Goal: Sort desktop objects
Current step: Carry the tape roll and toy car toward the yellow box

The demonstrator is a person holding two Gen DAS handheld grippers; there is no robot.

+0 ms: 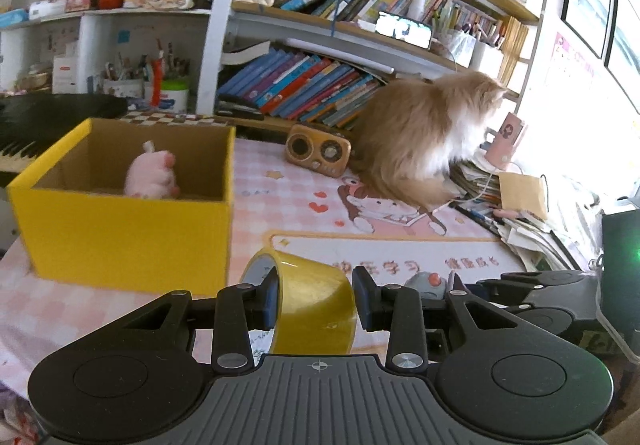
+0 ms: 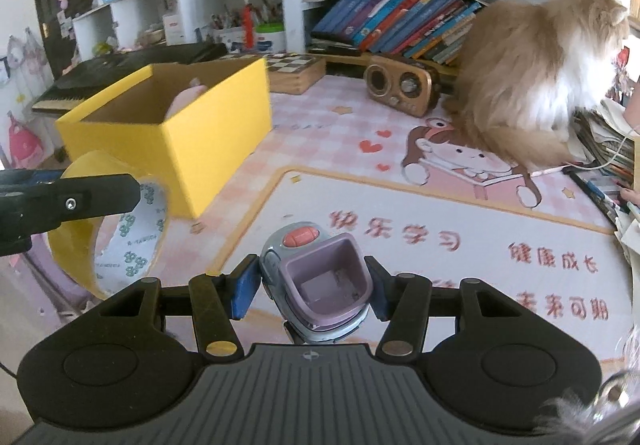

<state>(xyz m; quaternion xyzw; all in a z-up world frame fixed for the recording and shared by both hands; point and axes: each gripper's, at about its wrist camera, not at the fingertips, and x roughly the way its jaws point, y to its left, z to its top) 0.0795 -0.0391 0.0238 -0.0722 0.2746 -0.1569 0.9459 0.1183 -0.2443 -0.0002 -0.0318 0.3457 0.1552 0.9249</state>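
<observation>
My left gripper (image 1: pixel 316 299) is shut on a yellow tape roll (image 1: pixel 316 309) and holds it across its width, above the pink desk mat. The roll shows again in the right wrist view as the tape roll (image 2: pixel 80 245), with one left finger (image 2: pixel 100 191) lying across its open face. My right gripper (image 2: pixel 312 287) is shut on a small grey toy with a purple cup and a red button (image 2: pixel 320 277), also seen past the tape as the grey toy (image 1: pixel 426 282). An open yellow box (image 1: pixel 120 237) stands ahead on the left, with a pink plush (image 1: pixel 152 175) inside.
A fluffy ginger cat (image 1: pixel 424 133) sits on the desk mat (image 2: pixel 440 245) at the right. A brown retro radio (image 1: pixel 318 151) stands beside it. Stacked papers and books (image 1: pixel 520 213) line the right edge. Bookshelves fill the back and a black keyboard (image 2: pixel 120 65) lies behind the box.
</observation>
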